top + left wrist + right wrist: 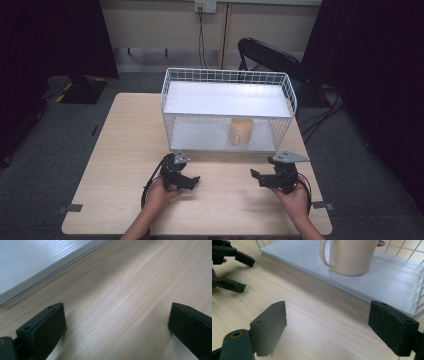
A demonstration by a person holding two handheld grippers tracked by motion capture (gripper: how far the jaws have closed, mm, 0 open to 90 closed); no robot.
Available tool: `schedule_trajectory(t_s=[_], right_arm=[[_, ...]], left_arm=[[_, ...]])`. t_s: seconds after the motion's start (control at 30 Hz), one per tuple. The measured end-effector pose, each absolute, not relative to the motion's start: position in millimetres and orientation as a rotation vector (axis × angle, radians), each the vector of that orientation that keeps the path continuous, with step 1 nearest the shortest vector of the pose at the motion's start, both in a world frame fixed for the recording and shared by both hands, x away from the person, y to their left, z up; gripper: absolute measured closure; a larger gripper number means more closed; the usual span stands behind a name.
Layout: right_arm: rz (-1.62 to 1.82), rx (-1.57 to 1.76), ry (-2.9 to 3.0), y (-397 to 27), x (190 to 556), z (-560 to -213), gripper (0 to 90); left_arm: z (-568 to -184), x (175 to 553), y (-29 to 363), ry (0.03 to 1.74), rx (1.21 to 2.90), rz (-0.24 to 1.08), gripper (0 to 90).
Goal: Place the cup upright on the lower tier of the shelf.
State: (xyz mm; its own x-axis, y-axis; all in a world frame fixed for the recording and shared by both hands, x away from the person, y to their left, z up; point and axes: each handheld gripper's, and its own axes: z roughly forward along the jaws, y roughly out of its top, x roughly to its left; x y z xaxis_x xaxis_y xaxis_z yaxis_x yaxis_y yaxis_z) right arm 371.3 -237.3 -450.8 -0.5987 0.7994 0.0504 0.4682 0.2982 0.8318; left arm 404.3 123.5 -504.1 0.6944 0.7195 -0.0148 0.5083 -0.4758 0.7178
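A beige mug (240, 131) stands on the lower shelf of a white wire rack (227, 75); in the right gripper view the mug (349, 255) has its handle to the left. My left gripper (192, 180) rests on the wooden table (125, 150) in front of the rack's left end, jaws wide apart and empty (116, 317). My right gripper (256, 177) rests in front of the rack's right end, open with nothing between its jaws (327, 322). The left gripper (239, 272) also shows far off in the right gripper view, open.
The rack has a bare upper shelf (225, 99) and a white lower board (392, 282) with wire sides. A black chair (265, 55) stands behind the table. Bare tabletop lies between the two grippers and to the left of the rack.
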Motion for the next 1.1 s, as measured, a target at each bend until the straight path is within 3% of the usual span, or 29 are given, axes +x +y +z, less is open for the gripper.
schedule_trajectory(t_s=[1.1], right_arm=[[1.093,1.091,2.344,-244,357,-494,15.1]], left_arm=[[-504,404,124,0.934,2.181,0.377,1.1]])
